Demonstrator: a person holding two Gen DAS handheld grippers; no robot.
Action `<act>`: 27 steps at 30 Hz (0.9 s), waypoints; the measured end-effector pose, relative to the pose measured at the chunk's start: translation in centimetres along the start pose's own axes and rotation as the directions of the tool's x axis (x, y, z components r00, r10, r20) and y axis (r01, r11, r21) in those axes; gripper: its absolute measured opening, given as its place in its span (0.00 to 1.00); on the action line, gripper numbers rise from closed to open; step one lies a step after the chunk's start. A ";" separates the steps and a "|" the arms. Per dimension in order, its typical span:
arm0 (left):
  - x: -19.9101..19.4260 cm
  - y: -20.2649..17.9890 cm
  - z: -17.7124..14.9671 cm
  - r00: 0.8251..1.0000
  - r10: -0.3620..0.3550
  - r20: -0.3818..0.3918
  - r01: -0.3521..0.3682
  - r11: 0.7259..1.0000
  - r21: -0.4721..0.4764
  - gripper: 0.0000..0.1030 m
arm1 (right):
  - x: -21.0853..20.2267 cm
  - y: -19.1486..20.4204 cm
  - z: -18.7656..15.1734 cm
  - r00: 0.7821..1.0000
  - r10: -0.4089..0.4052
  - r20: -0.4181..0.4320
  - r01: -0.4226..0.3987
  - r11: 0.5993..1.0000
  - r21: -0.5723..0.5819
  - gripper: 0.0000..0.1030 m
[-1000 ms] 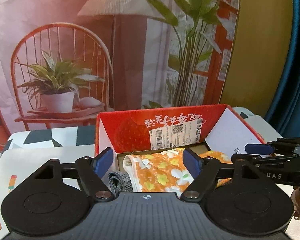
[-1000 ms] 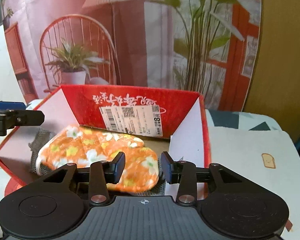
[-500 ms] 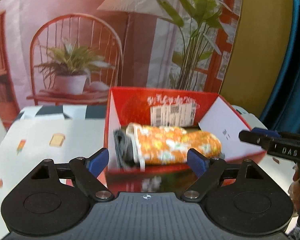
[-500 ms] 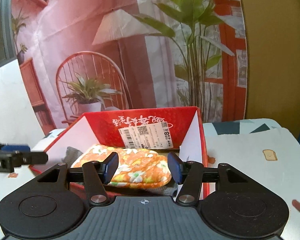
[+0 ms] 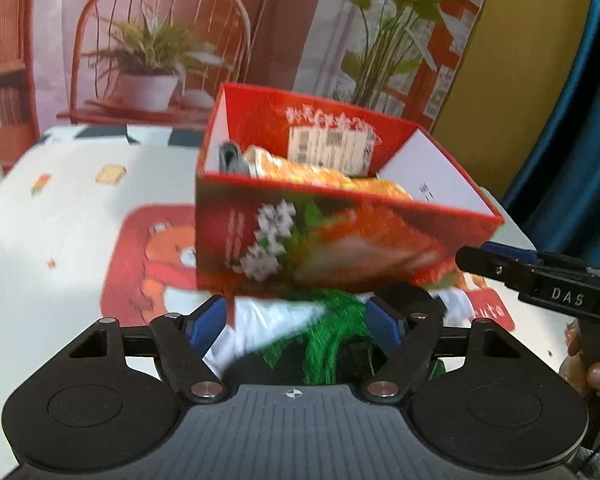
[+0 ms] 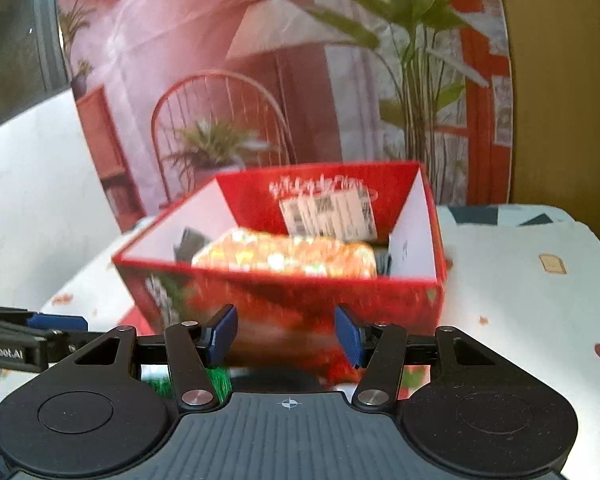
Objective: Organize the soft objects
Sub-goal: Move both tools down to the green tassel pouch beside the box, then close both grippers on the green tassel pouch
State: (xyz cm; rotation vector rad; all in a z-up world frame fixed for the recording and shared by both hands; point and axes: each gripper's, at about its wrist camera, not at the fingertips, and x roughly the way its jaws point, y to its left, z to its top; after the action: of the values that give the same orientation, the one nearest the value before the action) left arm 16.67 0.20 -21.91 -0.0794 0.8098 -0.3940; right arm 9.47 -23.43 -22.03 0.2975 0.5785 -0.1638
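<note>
A red cardboard box (image 5: 324,236) stands on the table and holds a folded orange floral cloth (image 5: 340,178) with a grey item (image 5: 232,156) at its left end. The box (image 6: 284,296) and the cloth (image 6: 288,254) also show in the right wrist view. My left gripper (image 5: 294,324) is open, low in front of the box, over a green and white soft item (image 5: 320,336) lying between its fingers. My right gripper (image 6: 286,332) is open and empty, in front of the box. The view is blurred by motion.
A white tablecloth (image 5: 60,216) with small prints and a red bear mat (image 5: 148,256) covers the table. A printed backdrop of a chair and plants (image 5: 156,52) hangs behind. The right gripper (image 5: 548,284) shows at the left view's right edge.
Both grippers have pulled back out of the box and dropped lower. The box's front wall now faces them. A green and white item has come into view between the left fingers.
</note>
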 end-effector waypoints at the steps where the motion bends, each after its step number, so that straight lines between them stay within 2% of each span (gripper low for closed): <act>1: 0.1 0.0 -0.4 1.000 -0.001 -0.006 0.001 1.000 -0.004 0.76 | -0.2 -0.2 -0.5 1.000 0.002 -0.014 -0.002 1.000 -0.001 0.49; 8: 1.0 -0.9 -2.3 0.998 -0.046 -0.053 0.046 0.999 -0.015 0.69 | -1.1 -0.6 -4.7 0.990 -0.011 -0.140 0.007 1.000 -0.028 0.49; 14: 1.4 -2.1 -3.2 0.992 -0.093 -0.082 0.094 0.996 0.008 0.63 | -0.8 0.2 -6.9 0.968 0.039 -0.248 -0.054 0.997 -0.056 0.49; 19: 1.5 -1.9 -3.4 0.991 -0.109 -0.084 0.108 0.994 -0.008 0.63 | -0.2 1.1 -7.3 0.956 0.075 -0.284 -0.103 0.991 -0.082 0.49; 27: 2.3 -2.4 -3.8 0.981 -0.153 -0.121 0.153 0.988 -0.015 0.61 | 0.6 1.1 -7.9 0.937 0.139 -0.320 -0.165 0.985 -0.055 0.49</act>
State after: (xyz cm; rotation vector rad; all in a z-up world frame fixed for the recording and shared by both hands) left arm 14.65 -2.53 -25.61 -0.1243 0.9284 -0.5461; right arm 6.19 -19.86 -28.36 0.2907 0.8746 0.0599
